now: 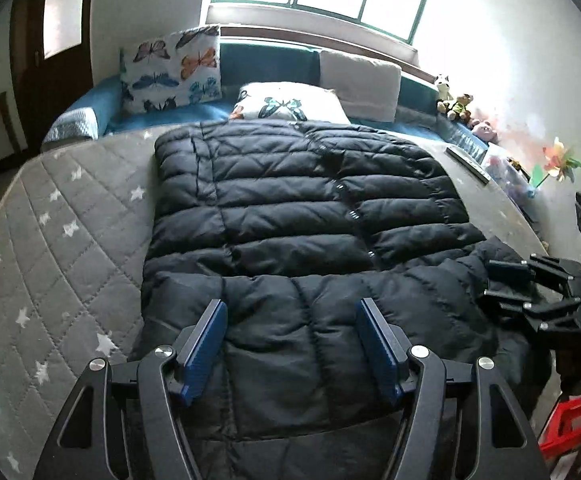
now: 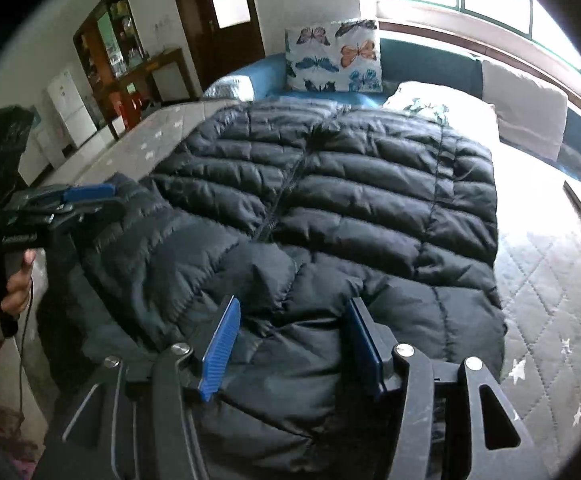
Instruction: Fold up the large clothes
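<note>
A black quilted puffer jacket (image 1: pixel 290 208) lies spread flat on the bed, and its near end hangs over the bed's front edge. My left gripper (image 1: pixel 292 308) hovers over the near left part of the jacket, jaws open, no cloth pinched between the blue pads (image 1: pixel 206 344). The right wrist view shows the left gripper (image 2: pixel 86 196) at the jacket's left edge, with a hand on its handle. My right gripper (image 2: pixel 294 304) is open above the near right part of the jacket (image 2: pixel 330 200). In the left wrist view the right gripper (image 1: pixel 530 288) is at the jacket's right edge.
The grey star-quilted mattress (image 1: pixel 70 240) shows on both sides of the jacket. Butterfly pillows (image 1: pixel 170 68) and a white cushion (image 1: pixel 358 80) line the far end under the window. Soft toys (image 1: pixel 454 104) stand at the far right. A cabinet (image 2: pixel 114 52) and door lie beyond the bed.
</note>
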